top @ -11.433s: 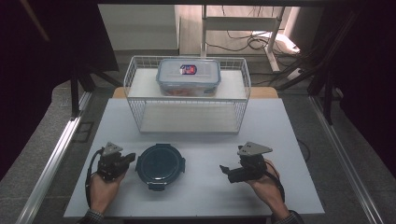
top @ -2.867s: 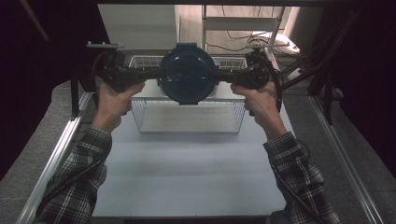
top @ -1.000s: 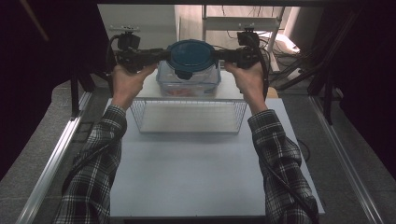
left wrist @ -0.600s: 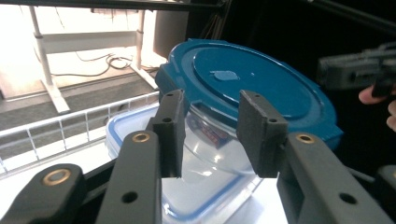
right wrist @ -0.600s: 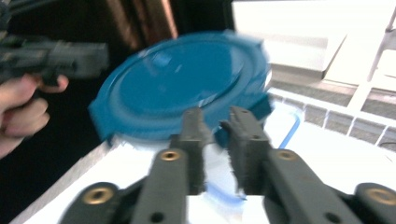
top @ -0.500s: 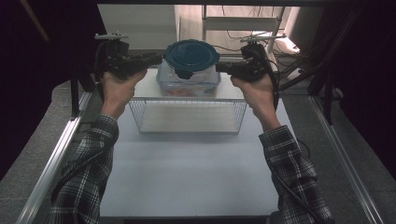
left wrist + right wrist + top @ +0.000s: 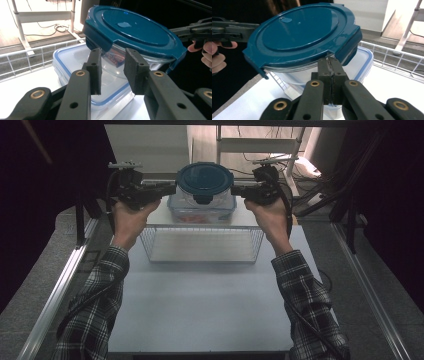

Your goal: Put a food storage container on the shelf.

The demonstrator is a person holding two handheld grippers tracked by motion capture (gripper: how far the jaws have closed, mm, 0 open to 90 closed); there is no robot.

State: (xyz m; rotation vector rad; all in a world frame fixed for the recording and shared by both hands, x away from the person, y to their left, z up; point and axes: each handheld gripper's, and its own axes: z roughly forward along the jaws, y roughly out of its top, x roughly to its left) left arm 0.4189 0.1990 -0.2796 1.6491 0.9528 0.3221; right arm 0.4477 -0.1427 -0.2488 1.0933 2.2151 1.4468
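Note:
A round clear container with a dark teal lid (image 7: 205, 179) sits tilted on top of a rectangular blue-rimmed container (image 7: 200, 214), inside the rim of a wire basket (image 7: 200, 245). My left gripper (image 7: 170, 188) is level at the round container's left side. In the left gripper view its jaws (image 7: 112, 53) have just been closing and stand apart just short of the lid (image 7: 135, 30), with nothing pressed between them. At the container's right, my right gripper (image 7: 235, 191) has its jaws (image 7: 329, 61) shut together just under the lid's edge (image 7: 299, 32).
The basket stands at the far end of a white table (image 7: 200, 300). A metal rail (image 7: 60, 290) runs along the table's left side. Cables and a white frame (image 7: 260, 145) lie on the floor beyond the basket.
A second ago both grippers held the round container over the rectangular one. Now it rests there, both grippers have drawn back from its sides, and the left hand has shifted left and down.

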